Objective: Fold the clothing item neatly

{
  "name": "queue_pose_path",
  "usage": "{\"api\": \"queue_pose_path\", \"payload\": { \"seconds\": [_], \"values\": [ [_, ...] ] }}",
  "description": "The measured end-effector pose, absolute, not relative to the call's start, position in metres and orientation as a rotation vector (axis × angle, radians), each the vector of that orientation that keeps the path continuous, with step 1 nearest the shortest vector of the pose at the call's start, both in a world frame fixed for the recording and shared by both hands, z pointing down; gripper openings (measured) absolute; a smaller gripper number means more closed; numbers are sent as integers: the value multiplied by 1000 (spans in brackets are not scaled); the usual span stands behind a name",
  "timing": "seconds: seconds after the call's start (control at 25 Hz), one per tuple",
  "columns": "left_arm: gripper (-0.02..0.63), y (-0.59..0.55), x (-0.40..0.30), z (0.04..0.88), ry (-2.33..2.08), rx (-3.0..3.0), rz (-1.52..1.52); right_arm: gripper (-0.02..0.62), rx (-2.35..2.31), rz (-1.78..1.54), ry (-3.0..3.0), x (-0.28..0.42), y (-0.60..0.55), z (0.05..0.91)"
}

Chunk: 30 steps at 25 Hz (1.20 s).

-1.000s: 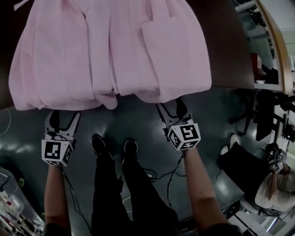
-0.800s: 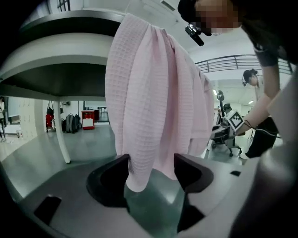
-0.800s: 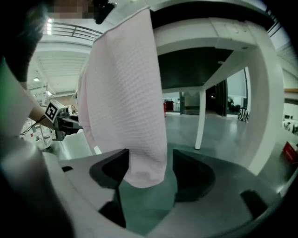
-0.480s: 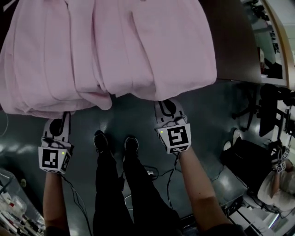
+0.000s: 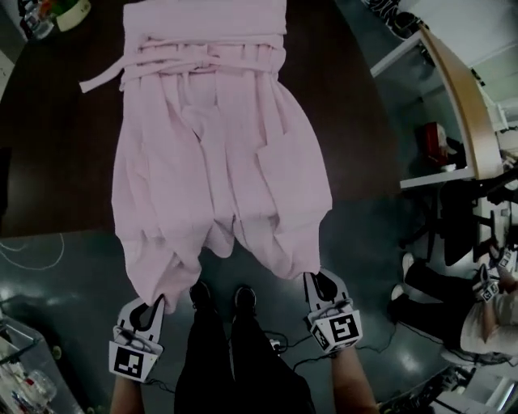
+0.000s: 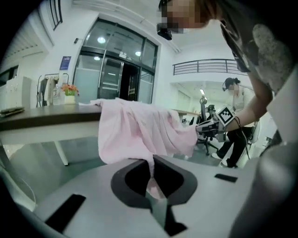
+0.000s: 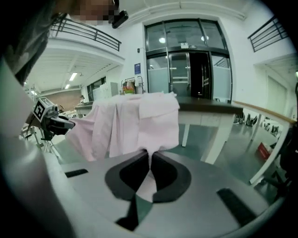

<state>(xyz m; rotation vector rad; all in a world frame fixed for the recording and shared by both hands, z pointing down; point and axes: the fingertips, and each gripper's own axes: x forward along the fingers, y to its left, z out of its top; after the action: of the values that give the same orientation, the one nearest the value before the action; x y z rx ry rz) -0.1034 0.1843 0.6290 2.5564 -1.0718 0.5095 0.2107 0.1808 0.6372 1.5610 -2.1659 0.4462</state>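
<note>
A: Status on the pink pleated cloth garment (image 5: 210, 162)?

B: The far part lies flat on the dark desk (image 5: 48, 162). The near part runs off the desk's near edge. The left gripper (image 5: 154, 306) is clamped on the near-left hem corner; its jaws have just been closing, with pink cloth pinched between them. The right gripper (image 5: 322, 283) is clamped tight on the near-right hem corner, again with cloth in the bite.

A: Orientation?

B: The long axis runs far to near. The waistband (image 5: 206, 24) is at the far end, with the tie strap (image 5: 105, 81) trailing left across the desk. The hems are at the near end. It's close to square with the desk, with the near-left corner hanging a bit nearer than the right one.

A: Next step, as you read it?

B: Looks like a half fold, hems carried far onto the waistband. To do it well:
- keep both grippers level and about as far apart as now, so the hem stays taut with no sag in the middle
- lift clear of the desk edge before going far, or the cloth drags and bunches
- don't pull nearward, or the waist slides
- land the hem corners on the waistband corners and only then let go

A: Risks?

B: The pleats could shift and the left side could skew. The loose strap may get trapped under the fold.
</note>
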Motion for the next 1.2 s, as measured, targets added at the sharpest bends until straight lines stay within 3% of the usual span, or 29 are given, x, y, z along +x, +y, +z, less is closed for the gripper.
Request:
{"api": "queue_pose_path", "payload": {
  "seconds": [0.44,0.84,1.2],
  "values": [
    [17,142,-115,388,-768,2828,221,2,1356,74,-2433,132,124,389],
    [17,-19,-86,279,-869,2964,96,2,1260,-129,-2621,147,-24,299],
    [17,-227,-115,216,-1038,2928,58,2,1170,-108,-2660,154,-229,249]
  ]
}}
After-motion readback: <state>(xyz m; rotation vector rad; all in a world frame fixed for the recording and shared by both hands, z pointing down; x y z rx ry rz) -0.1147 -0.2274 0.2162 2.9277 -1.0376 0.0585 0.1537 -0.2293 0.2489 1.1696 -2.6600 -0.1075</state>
